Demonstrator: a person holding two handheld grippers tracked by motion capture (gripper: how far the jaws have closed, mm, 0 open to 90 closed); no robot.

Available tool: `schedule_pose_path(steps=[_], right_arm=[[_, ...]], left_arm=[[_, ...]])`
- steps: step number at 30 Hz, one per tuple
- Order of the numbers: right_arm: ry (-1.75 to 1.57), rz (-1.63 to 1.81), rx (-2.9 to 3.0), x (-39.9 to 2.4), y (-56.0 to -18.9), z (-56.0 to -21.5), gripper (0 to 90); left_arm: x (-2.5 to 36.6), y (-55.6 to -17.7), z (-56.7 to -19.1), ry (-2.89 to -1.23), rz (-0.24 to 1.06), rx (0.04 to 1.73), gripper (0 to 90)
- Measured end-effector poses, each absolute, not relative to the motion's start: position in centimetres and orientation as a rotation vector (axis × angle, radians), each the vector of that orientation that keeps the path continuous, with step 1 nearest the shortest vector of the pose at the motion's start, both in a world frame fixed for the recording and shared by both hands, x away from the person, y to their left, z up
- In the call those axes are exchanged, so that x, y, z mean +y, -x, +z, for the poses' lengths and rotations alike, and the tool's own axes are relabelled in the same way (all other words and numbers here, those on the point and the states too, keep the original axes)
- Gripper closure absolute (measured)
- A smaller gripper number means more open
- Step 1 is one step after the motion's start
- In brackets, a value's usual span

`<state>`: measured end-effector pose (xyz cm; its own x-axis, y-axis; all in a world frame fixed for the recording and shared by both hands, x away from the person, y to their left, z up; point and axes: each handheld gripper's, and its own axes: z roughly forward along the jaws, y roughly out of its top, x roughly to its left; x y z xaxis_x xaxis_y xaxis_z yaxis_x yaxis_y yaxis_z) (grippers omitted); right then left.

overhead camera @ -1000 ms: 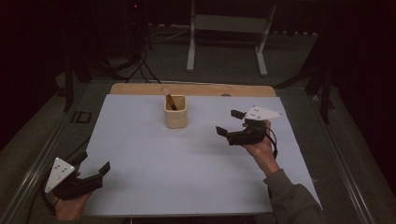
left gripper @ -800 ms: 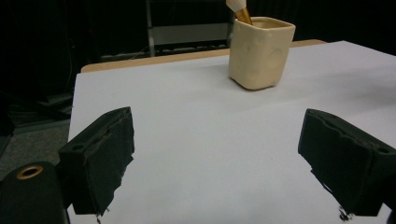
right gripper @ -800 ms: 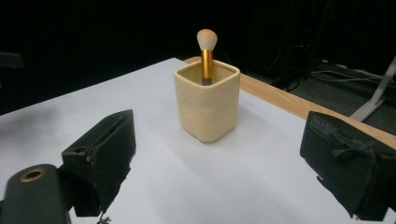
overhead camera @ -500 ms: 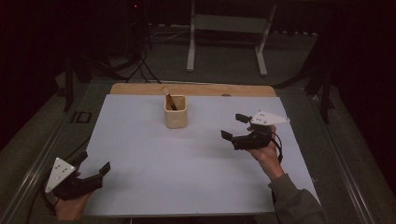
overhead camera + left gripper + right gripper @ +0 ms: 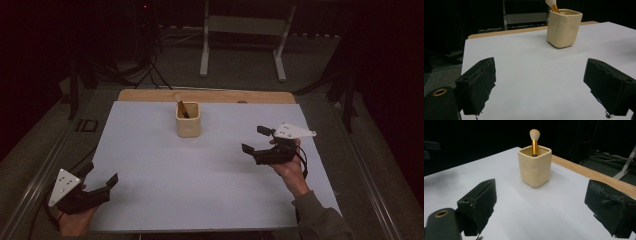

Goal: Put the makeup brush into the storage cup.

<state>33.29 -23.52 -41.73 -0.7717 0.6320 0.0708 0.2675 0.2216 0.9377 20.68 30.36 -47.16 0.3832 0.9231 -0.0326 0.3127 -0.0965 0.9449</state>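
A cream square cup [image 5: 188,121] stands upright on the white table sheet [image 5: 200,170], toward the back middle. A makeup brush [image 5: 180,105] with a gold handle stands in it, its pale head up. My right gripper [image 5: 253,139] hovers right of the cup, open and holding nothing. It faces the cup [image 5: 535,166] and the brush [image 5: 534,140], with the right gripper [image 5: 541,207] well short of them. My left gripper [image 5: 101,175] rests open at the near left corner. The cup [image 5: 564,27] stands far off beyond the left gripper [image 5: 544,85].
A strip of wooden tabletop [image 5: 210,96] shows past the sheet's far edge. Behind the table are a metal stand [image 5: 240,25] and cables [image 5: 145,70] on the dark floor. A small black object [image 5: 87,125] lies off the sheet's left edge.
My right gripper has drawn back a little from the cup, toward the near right, still open. The left gripper has stayed put.
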Motion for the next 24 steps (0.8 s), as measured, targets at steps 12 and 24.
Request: schedule_pose_path(steps=[12, 24], right_arm=[[-0.867, 1.547, 2.163, -25.2, -31.8, -43.0, 10.3], [-0.893, 1.528, 2.124, -27.3, -29.7, -44.2, 10.3]], left_arm=[[30.4, -20.7, -47.2, -1.635, 0.753, 1.115, 11.6], [30.4, -20.7, -47.2, -1.63, 0.753, 1.114, 11.6]])
